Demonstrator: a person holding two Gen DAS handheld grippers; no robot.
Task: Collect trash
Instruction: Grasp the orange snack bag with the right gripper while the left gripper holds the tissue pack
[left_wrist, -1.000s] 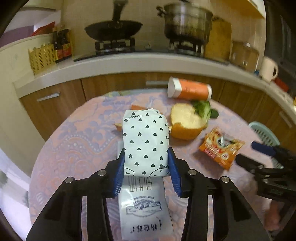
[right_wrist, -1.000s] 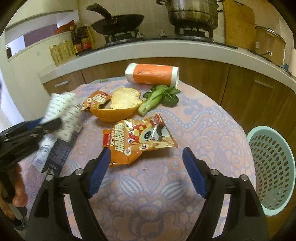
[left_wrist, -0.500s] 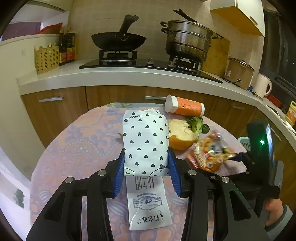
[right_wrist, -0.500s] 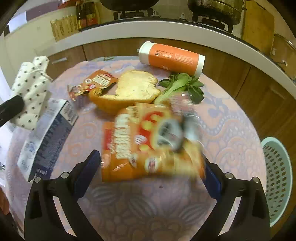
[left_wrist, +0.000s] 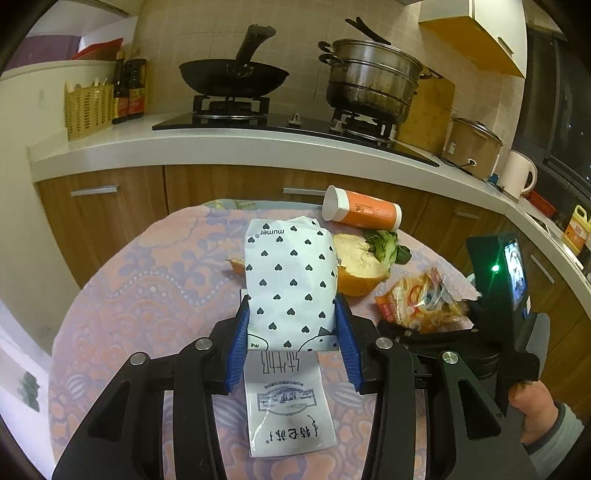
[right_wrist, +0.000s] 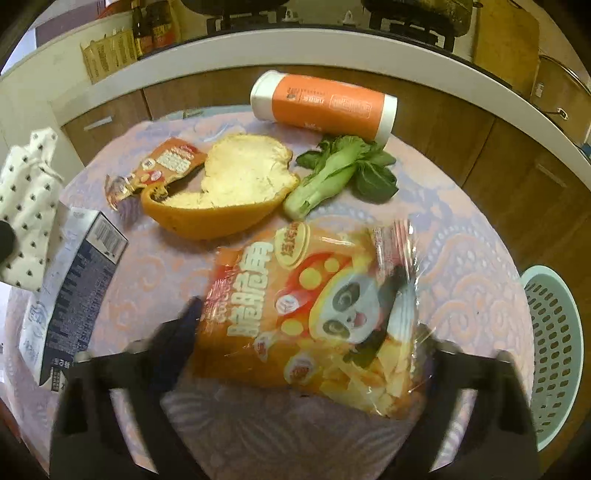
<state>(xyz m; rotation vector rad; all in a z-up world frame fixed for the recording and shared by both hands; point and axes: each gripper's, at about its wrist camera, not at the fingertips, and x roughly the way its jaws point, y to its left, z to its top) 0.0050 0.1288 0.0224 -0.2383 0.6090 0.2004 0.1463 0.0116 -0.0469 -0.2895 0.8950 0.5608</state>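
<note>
Two wrist views share one round table (right_wrist: 461, 236). Only the right view shows the pale green basket (right_wrist: 554, 354) off its right edge and the milk carton's (right_wrist: 77, 295) dark side near the left edge. Only the left view shows the stove with wok (left_wrist: 232, 75) and steamer pot (left_wrist: 369, 79). Left claw (left_wrist: 293, 332) pinches a heart-print packet (left_wrist: 290, 280). Right claw (right_wrist: 306, 347) is closing, the orange snack bag (right_wrist: 314, 314) between its blurred jaws.
</note>
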